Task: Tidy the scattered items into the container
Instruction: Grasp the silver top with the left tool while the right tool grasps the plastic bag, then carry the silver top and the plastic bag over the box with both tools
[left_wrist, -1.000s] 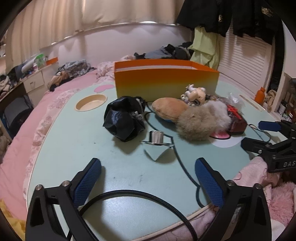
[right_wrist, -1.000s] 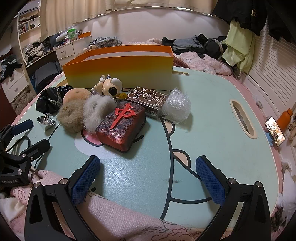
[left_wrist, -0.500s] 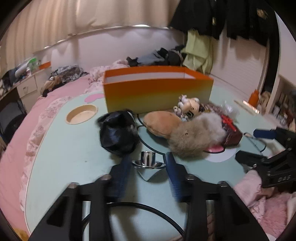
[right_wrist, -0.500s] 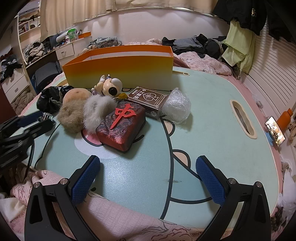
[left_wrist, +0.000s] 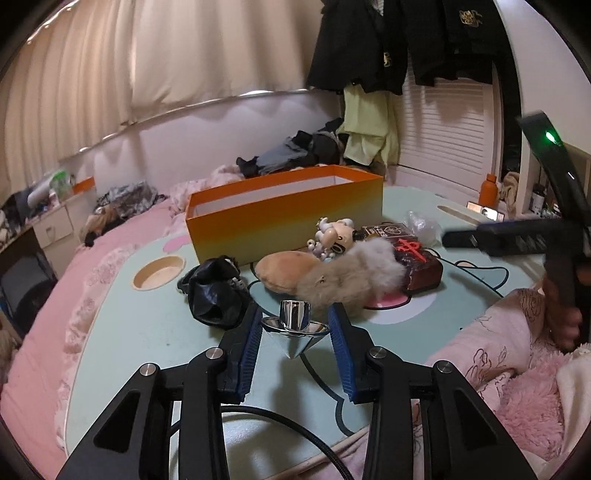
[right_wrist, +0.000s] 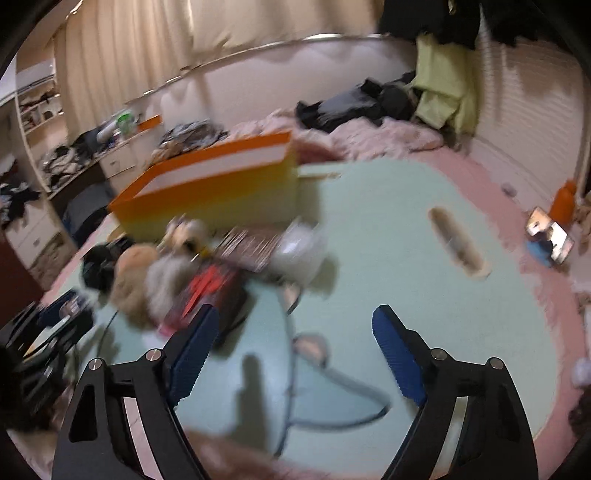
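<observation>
My left tool (left_wrist: 295, 334) clamps the chrome spinning top (left_wrist: 294, 325), narrow gap. Right tool (right_wrist: 291, 354) is closing, wide, nothing between the pads.

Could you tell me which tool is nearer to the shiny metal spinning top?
Left. The left tool is closed on the spinning top, its pads pressing the rim. The right tool, closing on nothing, hovers beside the red mahjong block.
</observation>
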